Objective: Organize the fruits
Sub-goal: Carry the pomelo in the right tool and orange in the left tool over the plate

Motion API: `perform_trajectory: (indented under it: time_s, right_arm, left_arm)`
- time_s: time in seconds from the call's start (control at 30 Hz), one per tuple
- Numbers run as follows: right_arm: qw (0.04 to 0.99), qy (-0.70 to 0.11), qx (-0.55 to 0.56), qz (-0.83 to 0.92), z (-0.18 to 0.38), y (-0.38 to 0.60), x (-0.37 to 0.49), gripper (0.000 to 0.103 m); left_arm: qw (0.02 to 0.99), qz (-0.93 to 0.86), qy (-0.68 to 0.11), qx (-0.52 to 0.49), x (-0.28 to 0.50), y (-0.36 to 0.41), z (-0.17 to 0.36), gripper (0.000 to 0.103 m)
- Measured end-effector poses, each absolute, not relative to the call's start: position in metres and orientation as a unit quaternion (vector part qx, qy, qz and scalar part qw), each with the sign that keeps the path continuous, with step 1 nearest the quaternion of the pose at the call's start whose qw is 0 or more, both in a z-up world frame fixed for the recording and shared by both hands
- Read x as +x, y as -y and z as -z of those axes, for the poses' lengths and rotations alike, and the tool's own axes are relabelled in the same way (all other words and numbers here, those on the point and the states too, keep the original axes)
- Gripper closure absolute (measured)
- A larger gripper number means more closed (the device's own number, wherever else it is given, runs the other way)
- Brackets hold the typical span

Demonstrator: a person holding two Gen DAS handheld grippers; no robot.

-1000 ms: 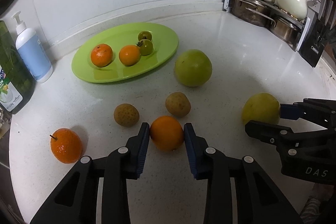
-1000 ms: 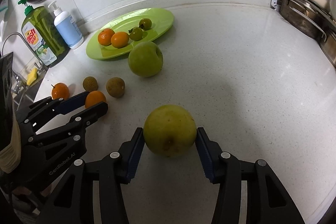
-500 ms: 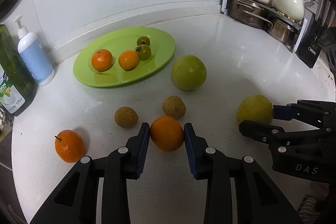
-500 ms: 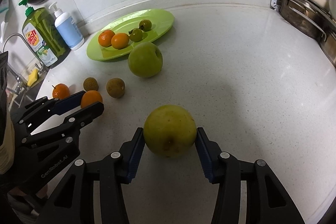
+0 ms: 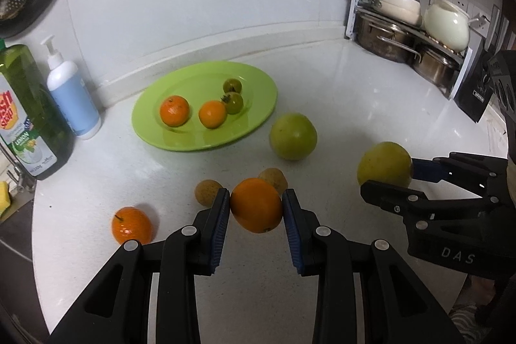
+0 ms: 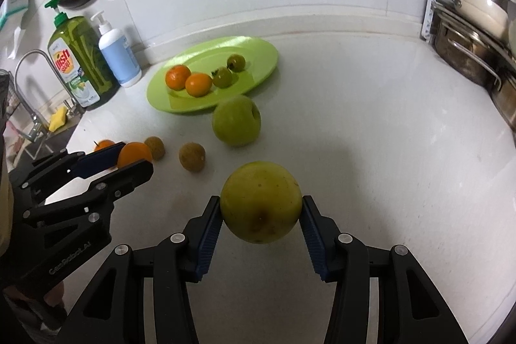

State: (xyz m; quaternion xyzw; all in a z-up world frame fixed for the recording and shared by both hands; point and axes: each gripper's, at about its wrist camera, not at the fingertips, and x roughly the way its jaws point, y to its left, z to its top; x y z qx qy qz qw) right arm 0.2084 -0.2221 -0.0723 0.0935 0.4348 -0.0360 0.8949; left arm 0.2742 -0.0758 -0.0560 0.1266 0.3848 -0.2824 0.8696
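Note:
My left gripper (image 5: 256, 208) is shut on an orange (image 5: 256, 204) and holds it above the white counter. My right gripper (image 6: 261, 211) is shut on a yellow-green apple (image 6: 261, 202), also lifted; it shows at the right of the left wrist view (image 5: 383, 165). A green plate (image 5: 258, 86) at the back holds two oranges and two small green tomatoes. A big green apple (image 5: 292, 136), two brown round fruits (image 6: 192, 157) and a stemmed orange (image 5: 132, 224) lie on the counter.
A green dish-soap bottle (image 5: 29, 115) and a blue pump bottle (image 5: 72, 95) stand at the left by the sink. A rack of pots and pans (image 5: 406, 31) fills the back right corner.
Both grippers have risen with their fruit off the counter. The plate and the loose fruit have not moved.

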Motion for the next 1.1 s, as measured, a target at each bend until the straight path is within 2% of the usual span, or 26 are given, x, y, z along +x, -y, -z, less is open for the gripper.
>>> perform_trajectory:
  time_s: [0.67, 1.1]
  right_arm:
    - [0.930, -0.361, 0.069, -0.019, 0.016, 0.210, 0.252, 0.053]
    - [0.938, -0.338, 0.052, -0.048, -0.007, 0.212, 0.295, 0.053]
  left_arm:
    - [0.908, 0.238, -0.333, 0.091, 0.298, 0.054, -0.008, 0.070]
    - [0.917, 0.221, -0.324, 0.079, 0.335, 0.054, -0.023, 0.070]
